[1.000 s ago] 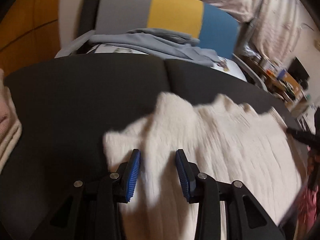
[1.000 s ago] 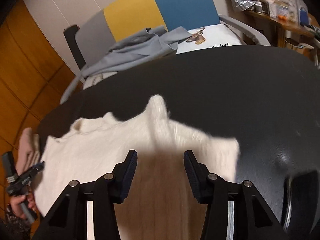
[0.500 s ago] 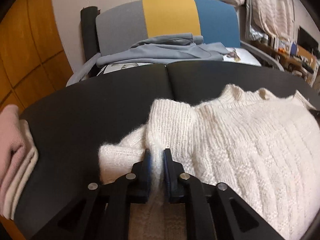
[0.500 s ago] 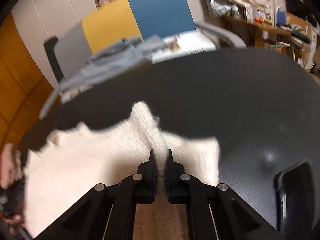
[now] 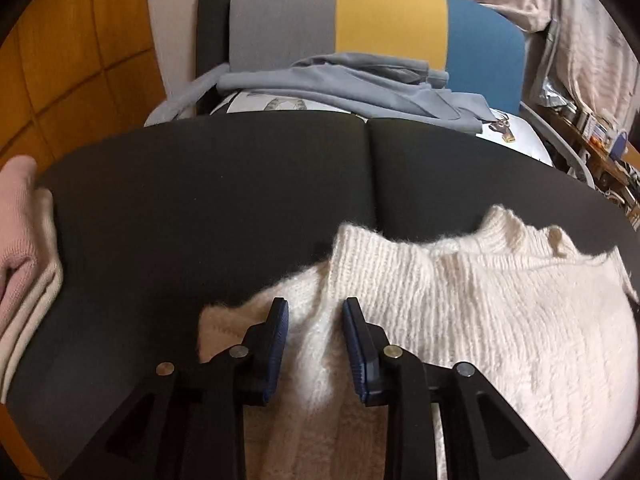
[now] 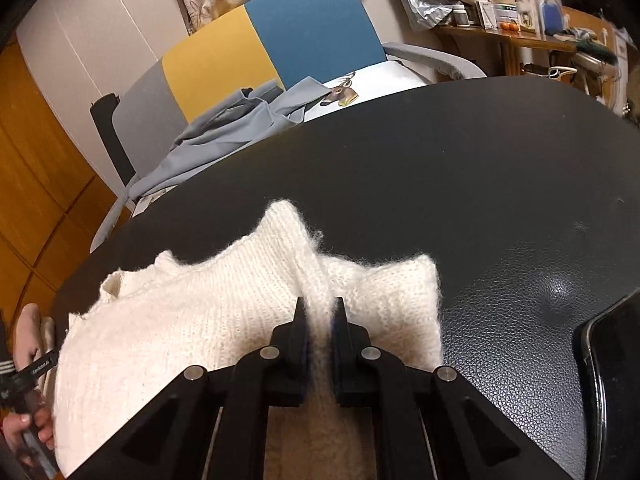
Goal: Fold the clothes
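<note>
Knitwear is the item under work: a white fuzzy sweater (image 5: 460, 320) lies across the lower half of both views on the black table (image 5: 220, 200), collar toward the far edge. Your left gripper (image 5: 314, 344) has just reopened; half a second ago its blue pads were pinched on a raised ridge of knit, and now they stand partly apart, the ridge between them but not pressed. Your right gripper (image 6: 318, 320), wide open a second ago, has closed and is clamped on a narrow ridge of the sweater at lower centre of its view. In my judgement only one side is now secured, so any lift to fold would go lopsided until the left regrips. Blind spots: the sweater's hem and lower body run off the bottom of both frames, so how far the fold stands cannot be told. A hand (image 6: 28, 428) at the lower left edge of the right view is cut off. Folded pink and cream garments (image 5: 20, 260) sit at the left edge, a grey garment (image 5: 352, 84) on the chair (image 5: 392, 12) behind.
</note>
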The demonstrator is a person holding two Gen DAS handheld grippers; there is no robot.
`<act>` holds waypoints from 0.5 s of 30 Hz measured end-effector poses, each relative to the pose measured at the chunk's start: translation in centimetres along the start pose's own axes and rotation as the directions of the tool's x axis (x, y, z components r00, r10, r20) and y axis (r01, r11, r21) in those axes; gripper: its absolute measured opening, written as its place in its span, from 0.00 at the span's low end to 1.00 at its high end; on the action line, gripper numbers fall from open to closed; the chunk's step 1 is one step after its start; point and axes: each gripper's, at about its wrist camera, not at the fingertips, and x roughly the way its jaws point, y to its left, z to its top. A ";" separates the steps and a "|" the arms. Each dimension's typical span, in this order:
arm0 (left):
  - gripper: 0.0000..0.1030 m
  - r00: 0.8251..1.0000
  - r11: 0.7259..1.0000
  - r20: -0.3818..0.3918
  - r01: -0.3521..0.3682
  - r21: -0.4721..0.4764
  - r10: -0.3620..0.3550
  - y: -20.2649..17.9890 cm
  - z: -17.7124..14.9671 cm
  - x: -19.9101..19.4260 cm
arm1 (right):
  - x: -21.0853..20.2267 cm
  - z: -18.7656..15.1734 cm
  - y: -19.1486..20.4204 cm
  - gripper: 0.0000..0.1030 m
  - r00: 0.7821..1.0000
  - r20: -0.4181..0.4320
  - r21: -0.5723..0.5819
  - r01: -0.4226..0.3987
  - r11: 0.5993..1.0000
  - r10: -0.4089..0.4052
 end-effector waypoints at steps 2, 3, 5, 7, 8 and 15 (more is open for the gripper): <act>0.19 1.000 1.000 -0.019 0.002 0.021 -0.002 -0.1 0.2 0.0 | 0.0 0.0 0.3 0.08 1.000 0.005 -0.013 0.016 1.000 -0.016; 0.13 0.999 1.000 -0.034 0.020 0.003 -0.020 0.1 0.4 -0.2 | 0.0 -0.1 0.4 0.08 1.000 0.006 -0.016 0.018 1.000 -0.018; 0.06 0.996 0.996 -0.050 0.073 -0.052 -0.076 0.6 0.9 -1.1 | -0.1 -0.1 0.2 0.08 1.000 0.006 -0.010 0.012 1.000 -0.011; 0.06 0.991 0.989 -0.030 0.131 -0.074 -0.133 0.9 1.2 -2.5 | -0.1 -0.1 0.1 0.08 1.000 0.007 -0.005 0.006 1.000 -0.006; 0.06 0.987 0.985 -0.019 0.158 -0.070 -0.160 0.8 1.4 -3.1 | -0.1 -0.1 0.1 0.08 1.000 0.007 -0.006 0.006 1.000 -0.006; 0.27 0.992 0.995 -0.088 0.086 -0.048 -0.090 0.1 2.0 -1.4 | 0.0 0.0 -0.4 0.08 1.000 0.006 0.007 -0.012 1.000 0.012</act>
